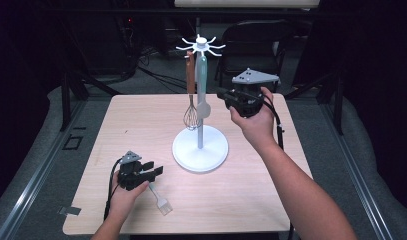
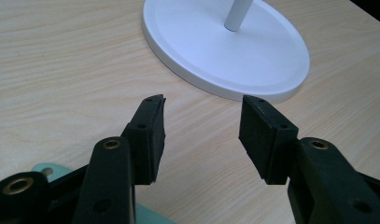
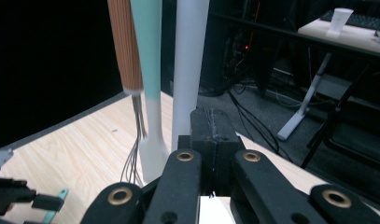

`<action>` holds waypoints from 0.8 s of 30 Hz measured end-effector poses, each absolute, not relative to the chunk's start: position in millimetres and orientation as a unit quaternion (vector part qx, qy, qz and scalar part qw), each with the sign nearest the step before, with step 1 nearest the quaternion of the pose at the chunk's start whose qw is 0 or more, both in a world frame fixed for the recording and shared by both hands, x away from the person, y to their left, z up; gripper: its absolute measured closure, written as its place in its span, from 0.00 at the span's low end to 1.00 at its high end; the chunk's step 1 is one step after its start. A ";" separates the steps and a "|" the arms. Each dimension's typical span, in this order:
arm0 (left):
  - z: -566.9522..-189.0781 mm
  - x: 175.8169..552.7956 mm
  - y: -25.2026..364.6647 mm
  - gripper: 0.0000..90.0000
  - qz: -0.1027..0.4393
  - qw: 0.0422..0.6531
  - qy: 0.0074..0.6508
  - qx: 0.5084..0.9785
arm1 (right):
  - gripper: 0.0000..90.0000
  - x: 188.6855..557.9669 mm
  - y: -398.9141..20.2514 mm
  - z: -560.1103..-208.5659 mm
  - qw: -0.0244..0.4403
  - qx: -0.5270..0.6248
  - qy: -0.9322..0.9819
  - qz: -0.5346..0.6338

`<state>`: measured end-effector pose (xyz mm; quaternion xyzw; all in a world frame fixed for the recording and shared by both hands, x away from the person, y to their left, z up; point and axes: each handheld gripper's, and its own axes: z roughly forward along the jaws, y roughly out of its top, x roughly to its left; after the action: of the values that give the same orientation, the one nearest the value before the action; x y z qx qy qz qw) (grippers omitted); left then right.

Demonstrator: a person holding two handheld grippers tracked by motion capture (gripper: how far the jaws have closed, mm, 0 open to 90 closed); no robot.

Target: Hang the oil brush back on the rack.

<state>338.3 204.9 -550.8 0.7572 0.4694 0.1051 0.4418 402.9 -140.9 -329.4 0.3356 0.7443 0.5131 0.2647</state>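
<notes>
Though flat, brush [image 1: 161,200] diagonal.

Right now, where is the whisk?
In the high view, the whisk hangs from the white rack at the table's middle, just left of the pale green utensil.

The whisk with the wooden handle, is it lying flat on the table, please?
No, the whisk hangs upright from the white rack, beside a pale green utensil.
</notes>
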 end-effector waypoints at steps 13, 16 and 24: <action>-550.4 339.0 207.0 0.56 0.105 0.438 0.469 0.759 | 1.00 408.3 -134.9 -286.2 0.285 0.328 0.719 0.542; -550.7 339.0 206.9 0.56 0.106 0.441 0.469 0.758 | 1.00 409.4 -136.6 -278.6 0.293 0.331 0.712 0.545; -550.8 339.1 207.4 0.56 0.105 0.444 0.471 0.755 | 1.00 409.2 -143.4 -264.3 0.309 0.337 0.696 0.553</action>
<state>339.1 207.4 -550.8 0.7554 0.4705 0.1053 0.4438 409.2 -143.4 -264.3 0.3369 0.6964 0.5534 0.3086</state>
